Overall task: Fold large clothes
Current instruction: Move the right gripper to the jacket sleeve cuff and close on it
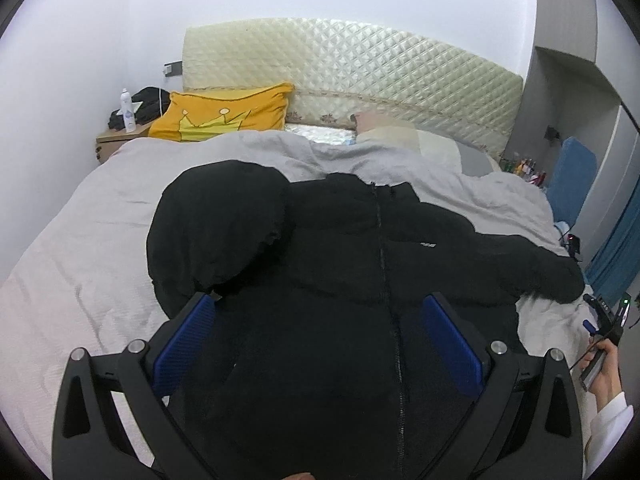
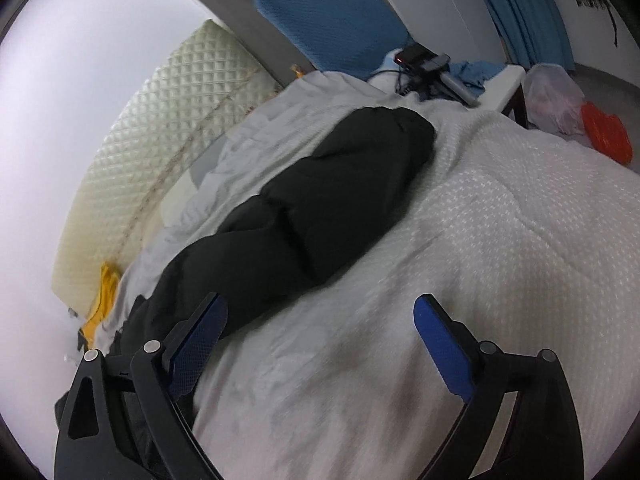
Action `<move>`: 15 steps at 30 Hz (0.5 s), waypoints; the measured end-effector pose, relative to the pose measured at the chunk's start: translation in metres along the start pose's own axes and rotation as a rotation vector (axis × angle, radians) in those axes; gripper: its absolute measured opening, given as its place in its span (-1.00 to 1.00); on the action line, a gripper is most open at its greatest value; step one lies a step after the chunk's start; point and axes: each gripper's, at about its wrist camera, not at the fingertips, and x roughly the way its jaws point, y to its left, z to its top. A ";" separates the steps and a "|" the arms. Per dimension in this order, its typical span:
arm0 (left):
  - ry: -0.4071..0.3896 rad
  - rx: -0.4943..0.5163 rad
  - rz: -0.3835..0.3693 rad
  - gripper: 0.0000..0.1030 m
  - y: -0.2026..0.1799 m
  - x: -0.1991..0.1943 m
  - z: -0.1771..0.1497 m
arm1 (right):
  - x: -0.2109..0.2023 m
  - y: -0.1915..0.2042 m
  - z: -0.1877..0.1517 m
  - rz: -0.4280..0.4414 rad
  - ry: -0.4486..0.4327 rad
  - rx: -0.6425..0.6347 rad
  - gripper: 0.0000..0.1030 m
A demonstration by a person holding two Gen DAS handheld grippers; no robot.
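A black puffer jacket [image 1: 340,264] lies front up on the bed, zipper closed, hood [image 1: 220,220] at the left, one sleeve [image 1: 532,268] stretched to the right. My left gripper [image 1: 320,308] is open above the jacket's body, blue pads either side of it. In the right wrist view the sleeve [image 2: 320,208] runs away across the white blanket [image 2: 480,240]. My right gripper [image 2: 320,316] is open and empty over the blanket beside the sleeve, its left finger [image 2: 196,348] near the jacket's edge. The right gripper in the person's hand also shows in the left wrist view [image 1: 604,328].
A grey quilt [image 1: 280,152] and yellow crown pillow [image 1: 224,114] lie near the quilted headboard [image 1: 360,72]. A nightstand with a bottle [image 1: 127,111] stands at the left. A blue chair [image 2: 332,12], cables and devices [image 2: 424,64], and bags [image 2: 560,100] lie past the bed's far side.
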 end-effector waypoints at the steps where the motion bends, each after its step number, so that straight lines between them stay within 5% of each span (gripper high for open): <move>1: 0.011 0.002 0.008 1.00 -0.002 0.003 0.001 | 0.003 -0.007 0.006 0.009 -0.006 0.023 0.84; 15: 0.065 0.027 0.071 1.00 -0.037 0.051 0.013 | 0.080 -0.046 0.058 0.061 -0.052 0.168 0.85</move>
